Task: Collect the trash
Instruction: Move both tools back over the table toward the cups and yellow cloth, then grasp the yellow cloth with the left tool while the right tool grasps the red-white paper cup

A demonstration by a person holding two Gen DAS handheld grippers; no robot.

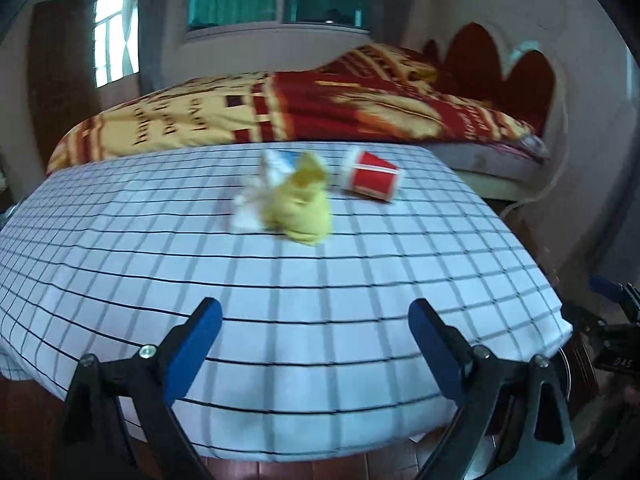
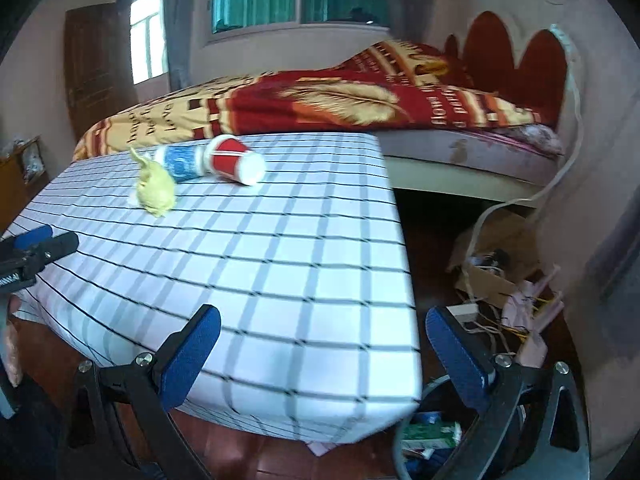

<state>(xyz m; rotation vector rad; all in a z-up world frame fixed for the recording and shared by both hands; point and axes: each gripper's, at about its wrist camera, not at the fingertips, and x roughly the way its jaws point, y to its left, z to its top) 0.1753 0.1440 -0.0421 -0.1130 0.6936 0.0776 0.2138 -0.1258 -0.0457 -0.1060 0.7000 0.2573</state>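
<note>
Lying toward the far edge of the table (image 2: 280,264), under a white cloth with a dark grid: a red cup (image 2: 234,159), a blue cup (image 2: 180,163) and a crumpled yellow wad (image 2: 155,191). Red cup resting on its side, white inside showing at its open mouth, a white band running around it. Blue cup also tipped over, just beside the red one, seemingly touching it. Yellow wad sitting nearest the left edge, wrinkled, a twisted tip sticking up, white scraps showing beside it in the left view. Hovering over the near edge, left gripper (image 1: 314,314) gaping wide, holding nothing. Hanging at the near right corner, right gripper (image 2: 322,322) likewise spread apart, holding nothing. Standing below that corner, a bin (image 2: 430,434) with packaging inside.
</note>
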